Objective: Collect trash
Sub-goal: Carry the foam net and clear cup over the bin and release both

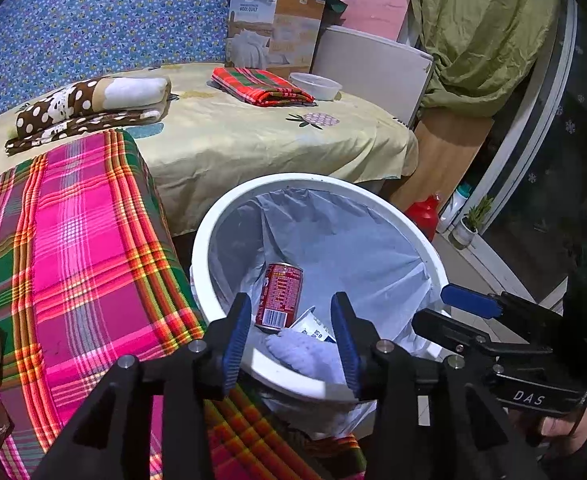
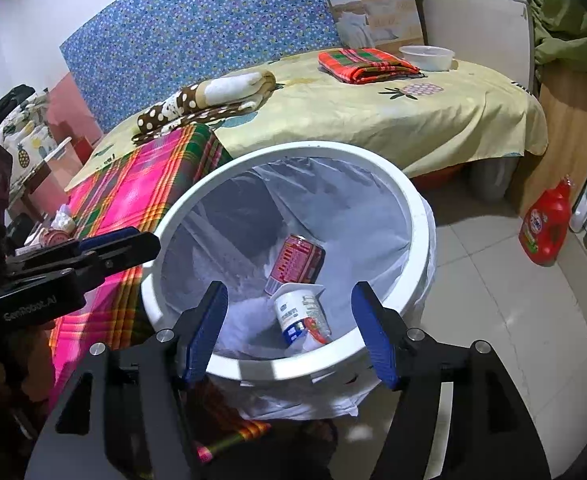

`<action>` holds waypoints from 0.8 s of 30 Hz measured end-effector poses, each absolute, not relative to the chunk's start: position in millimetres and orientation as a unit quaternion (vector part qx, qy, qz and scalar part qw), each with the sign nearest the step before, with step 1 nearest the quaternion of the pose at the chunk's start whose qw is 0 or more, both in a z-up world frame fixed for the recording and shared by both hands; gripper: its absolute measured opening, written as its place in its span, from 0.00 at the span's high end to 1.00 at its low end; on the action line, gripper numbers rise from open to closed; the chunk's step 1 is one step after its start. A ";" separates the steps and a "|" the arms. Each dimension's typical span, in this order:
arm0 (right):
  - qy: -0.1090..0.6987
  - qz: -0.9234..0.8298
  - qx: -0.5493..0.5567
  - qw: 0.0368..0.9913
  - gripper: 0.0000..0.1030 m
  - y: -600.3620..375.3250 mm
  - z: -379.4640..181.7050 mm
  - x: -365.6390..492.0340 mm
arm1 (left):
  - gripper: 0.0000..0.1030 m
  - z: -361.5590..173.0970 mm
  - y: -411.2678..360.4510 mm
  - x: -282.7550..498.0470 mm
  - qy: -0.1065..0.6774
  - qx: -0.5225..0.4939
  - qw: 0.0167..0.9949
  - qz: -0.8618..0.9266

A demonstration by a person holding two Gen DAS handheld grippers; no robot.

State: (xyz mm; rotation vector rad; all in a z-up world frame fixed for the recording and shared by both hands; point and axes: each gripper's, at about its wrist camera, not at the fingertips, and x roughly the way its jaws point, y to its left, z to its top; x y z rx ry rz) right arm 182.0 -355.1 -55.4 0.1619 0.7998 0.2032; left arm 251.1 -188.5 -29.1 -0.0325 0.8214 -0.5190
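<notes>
Both our grippers hover over the round white plastic bin (image 2: pixel 377 344) lined with a pale translucent bag (image 1: pixel 357 240). Left gripper (image 1: pixel 291 320): jaws partly apart, nothing between the blue pads. Right gripper (image 2: pixel 289 308): jaws wide, also empty. Trash sits at the bottom of the bin: a red drink can (image 2: pixel 297 262) lying on its side, a white yoghurt-type cup with a blue label (image 2: pixel 299 314) just beside it and touching it, and a crumpled white tissue (image 1: pixel 305 354) against the near wall, seen in the left wrist view. We can't tell what the small red bit at the cup's base is. The bin stands on the pale tiled floor (image 2: pixel 513 340), right against the pink-green plaid cloth (image 1: pixel 77 240) draped over the near surface. Behind it is a bed with a yellow sheet (image 1: pixel 253 140), carrying a folded brown polka-dot blanket (image 1: pixel 93 104), a folded red plaid cloth (image 1: pixel 261 86) and a clear plastic tub (image 1: pixel 315 85). A red detergent bottle (image 2: pixel 545 228) stands on the floor at right, well apart from the bin.
</notes>
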 end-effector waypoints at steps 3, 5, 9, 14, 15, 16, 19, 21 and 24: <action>0.383 0.106 0.082 0.914 0.36 -352.0 -52.6 176.8 | 0.58 -27.2 -182.9 245.0 0.391 -0.015 0.887 -0.244; 0.379 0.111 0.083 0.915 0.36 -348.8 -49.9 172.8 | 0.58 -25.9 -178.5 241.3 0.391 -0.017 0.889 -0.239; 0.369 0.119 0.084 0.918 0.36 -341.3 -44.3 165.2 | 0.58 -22.4 -167.8 229.8 0.386 -0.019 0.894 -0.228; 0.364 0.133 0.083 0.918 0.36 -329.2 -40.6 157.5 | 0.58 -16.0 -153.0 213.7 0.375 -0.018 0.903 -0.206; 0.364 0.136 0.082 0.918 0.36 -325.8 -39.7 156.0 | 0.58 -15.0 -149.8 210.5 0.373 -0.017 0.905 -0.203; 0.364 0.137 0.080 0.918 0.36 -323.1 -38.8 155.1 | 0.58 -13.6 -146.3 206.5 0.370 -0.016 0.907 -0.200; 0.362 0.151 0.080 0.916 0.36 -315.2 -35.9 151.0 | 0.58 -10.0 -136.2 197.0 0.364 -0.019 0.912 -0.188; 0.358 0.160 0.083 0.916 0.36 -310.4 -33.5 148.8 | 0.58 -7.8 -129.1 190.4 0.360 -0.022 0.916 -0.178; 0.351 0.176 0.085 0.916 0.36 -302.2 -30.2 145.1 | 0.57 -6.3 -117.3 182.5 0.355 -0.027 0.920 -0.165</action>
